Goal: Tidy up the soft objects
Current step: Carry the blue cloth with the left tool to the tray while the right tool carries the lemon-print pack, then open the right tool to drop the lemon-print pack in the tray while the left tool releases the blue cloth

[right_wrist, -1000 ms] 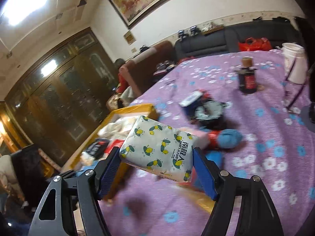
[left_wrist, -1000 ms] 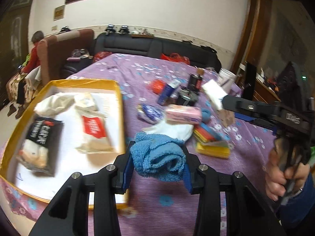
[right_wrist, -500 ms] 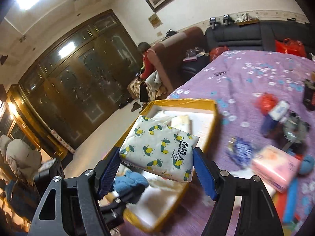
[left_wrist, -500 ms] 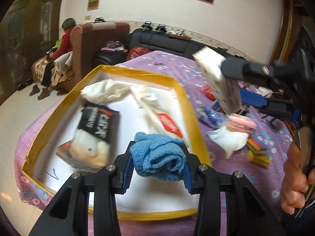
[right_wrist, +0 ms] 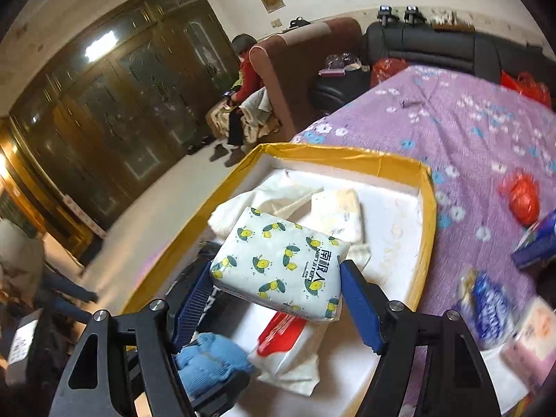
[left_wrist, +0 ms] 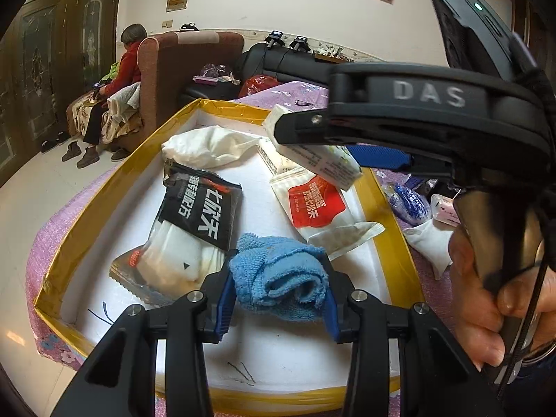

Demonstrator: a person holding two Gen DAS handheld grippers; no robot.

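My left gripper (left_wrist: pixel 278 285) is shut on a rolled blue towel (left_wrist: pixel 278 278), held over the near part of the gold-rimmed white tray (left_wrist: pixel 114 187). My right gripper (right_wrist: pixel 276 278) is shut on a lemon-print tissue pack (right_wrist: pixel 281 264), hovering above the tray's (right_wrist: pixel 425 215) middle. In the left wrist view that tissue pack (left_wrist: pixel 323 160) shows above the tray's far right, under the right gripper's black body. Lying in the tray are a black-and-white packet (left_wrist: pixel 194 222), a red-and-white packet (left_wrist: pixel 319 205) and a white cloth (left_wrist: pixel 212 146). The blue towel (right_wrist: pixel 208 358) also appears low in the right wrist view.
On the purple flowered cloth (right_wrist: pixel 486 132) right of the tray lie a blue-white wrapper (right_wrist: pixel 486 302), a pink pack (right_wrist: pixel 531 340), a red bag (right_wrist: pixel 521 198) and a white cloth (left_wrist: pixel 431 243). A hand (left_wrist: pixel 493 288) grips the right tool. A person sits on an armchair (left_wrist: pixel 173 66) beyond.
Both grippers have swung left from the cluttered cloth to above the tray, each keeping its load. The right gripper with the tissue pack now hangs over the tray beside the left one.
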